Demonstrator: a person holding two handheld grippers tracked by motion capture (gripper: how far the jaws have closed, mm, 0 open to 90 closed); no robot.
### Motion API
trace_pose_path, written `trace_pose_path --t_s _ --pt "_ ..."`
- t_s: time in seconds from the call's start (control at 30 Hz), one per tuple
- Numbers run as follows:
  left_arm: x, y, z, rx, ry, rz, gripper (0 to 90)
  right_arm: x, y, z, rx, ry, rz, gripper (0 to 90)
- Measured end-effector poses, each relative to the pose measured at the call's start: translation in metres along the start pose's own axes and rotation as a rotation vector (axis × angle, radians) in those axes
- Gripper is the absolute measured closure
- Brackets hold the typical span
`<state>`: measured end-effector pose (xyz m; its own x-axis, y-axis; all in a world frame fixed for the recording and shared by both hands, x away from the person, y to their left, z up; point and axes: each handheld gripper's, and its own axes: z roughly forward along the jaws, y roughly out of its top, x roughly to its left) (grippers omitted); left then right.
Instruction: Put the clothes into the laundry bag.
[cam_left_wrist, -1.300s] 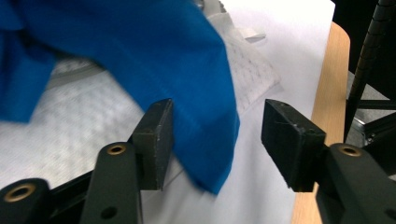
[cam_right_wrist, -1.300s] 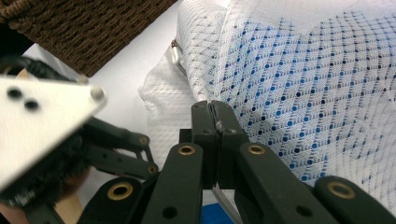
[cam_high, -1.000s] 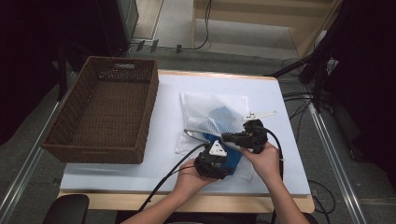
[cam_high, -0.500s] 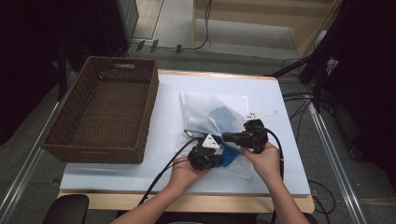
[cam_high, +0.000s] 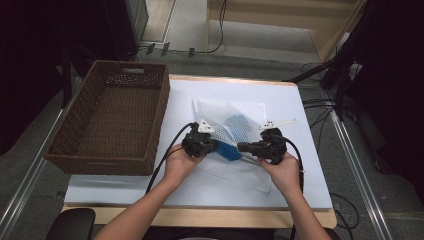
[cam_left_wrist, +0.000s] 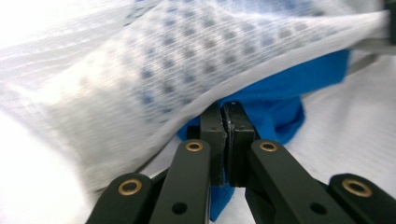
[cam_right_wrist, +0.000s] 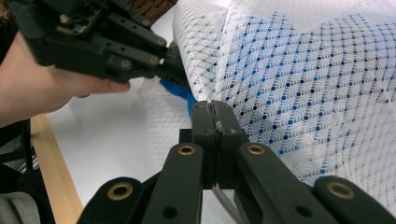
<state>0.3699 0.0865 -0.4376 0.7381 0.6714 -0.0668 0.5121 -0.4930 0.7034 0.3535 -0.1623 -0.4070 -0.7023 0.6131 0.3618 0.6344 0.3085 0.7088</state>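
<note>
Blue cloth garment (cam_high: 231, 150) sits half inside the white mesh laundry bag (cam_high: 230, 112) on the surface (cam_high: 310, 185). Left claw (cam_left_wrist: 226, 122) pinches the cloth, right claw (cam_right_wrist: 214, 119) pinches the bag's edge; stuffing looks unfinished, closing remains.

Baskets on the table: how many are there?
1. The brown woven basket stands at the left end of the table, beside the white mesh bag that the two grippers work on. Nothing suggests another hidden one.
</note>
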Motion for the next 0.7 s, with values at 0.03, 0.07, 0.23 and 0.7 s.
trace_pose_path --t_s 0.03,0.07,0.23,0.7 --pt "0.001 -0.001 0.002 0.007 0.006 0.000 89.0 0.000 0.000 0.000 0.002 0.001 0.000 90.0" --pt "0.002 -0.002 0.005 0.007 0.007 -0.011 88.9 0.001 0.000 0.001 0.004 0.002 -0.001 90.0" --pt "0.001 -0.006 0.026 0.036 -0.004 -0.028 87.6 0.002 0.000 0.003 0.009 0.004 -0.007 90.0" --pt "-0.004 -0.008 0.001 0.003 -0.063 -0.033 65.1 0.002 -0.001 0.003 0.015 0.002 -0.008 90.0"
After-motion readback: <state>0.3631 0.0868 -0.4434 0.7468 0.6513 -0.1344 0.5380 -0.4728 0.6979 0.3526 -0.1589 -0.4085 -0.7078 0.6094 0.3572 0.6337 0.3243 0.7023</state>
